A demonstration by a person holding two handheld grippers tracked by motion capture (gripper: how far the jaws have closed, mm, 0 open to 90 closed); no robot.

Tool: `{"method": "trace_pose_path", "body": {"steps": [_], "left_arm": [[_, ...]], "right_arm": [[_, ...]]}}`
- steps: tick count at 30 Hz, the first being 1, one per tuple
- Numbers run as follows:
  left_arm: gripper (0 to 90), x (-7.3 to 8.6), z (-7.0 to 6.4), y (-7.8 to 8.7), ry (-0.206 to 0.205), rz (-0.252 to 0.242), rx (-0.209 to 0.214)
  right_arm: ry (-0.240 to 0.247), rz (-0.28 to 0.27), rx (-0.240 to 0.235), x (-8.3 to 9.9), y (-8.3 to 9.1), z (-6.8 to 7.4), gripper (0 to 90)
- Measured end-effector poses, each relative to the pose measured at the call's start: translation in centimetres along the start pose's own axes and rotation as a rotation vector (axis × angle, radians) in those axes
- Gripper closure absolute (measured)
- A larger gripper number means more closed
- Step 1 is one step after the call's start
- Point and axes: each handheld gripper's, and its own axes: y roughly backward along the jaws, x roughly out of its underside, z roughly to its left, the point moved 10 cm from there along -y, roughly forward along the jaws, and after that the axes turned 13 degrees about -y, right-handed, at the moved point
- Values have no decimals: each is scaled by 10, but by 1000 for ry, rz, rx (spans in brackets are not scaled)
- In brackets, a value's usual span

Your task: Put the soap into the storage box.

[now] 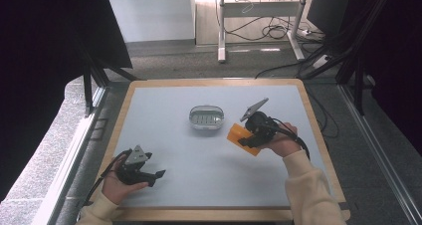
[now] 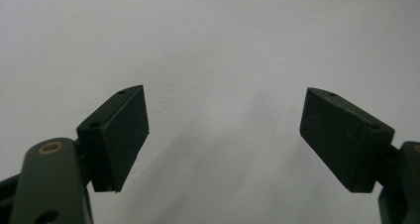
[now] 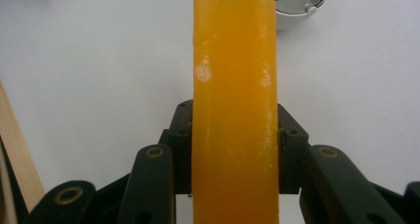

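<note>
An orange soap bar (image 1: 241, 137) is clamped in my right gripper (image 1: 251, 135), held just over the table at centre right. In the right gripper view the orange bar (image 3: 234, 105) stands on edge between the two black jaws of the right gripper (image 3: 234, 149), which press on both its sides. A small metal soap dish (image 1: 206, 117) with a slotted floor sits left of the bar; its rim (image 3: 297, 6) shows behind the bar's top. My left gripper (image 1: 158, 174) rests near the front left, open, with nothing between the jaws of this left gripper (image 2: 225, 135).
The grey mat (image 1: 174, 150) covers a table with a wooden border (image 1: 209, 214). Beyond the far edge are a carpeted floor, desk legs (image 1: 221, 31) and loose cables (image 1: 278, 33). Dark curtains hang at both sides.
</note>
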Motion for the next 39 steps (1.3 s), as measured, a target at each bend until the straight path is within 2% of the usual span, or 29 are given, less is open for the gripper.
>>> {"method": "trace_pose_path", "body": {"steps": [10, 25, 39], "left_arm": [[190, -1, 0, 1, -3, -1, -1], [190, -1, 0, 0, 1, 0, 5], [190, -1, -1, -1, -4, 8, 9]], "right_arm": [[17, 11, 10, -10, -6, -2, 616], [42, 21, 12, -23, -6, -7, 616], [32, 20, 30, -37, -3, -18, 616]]}}
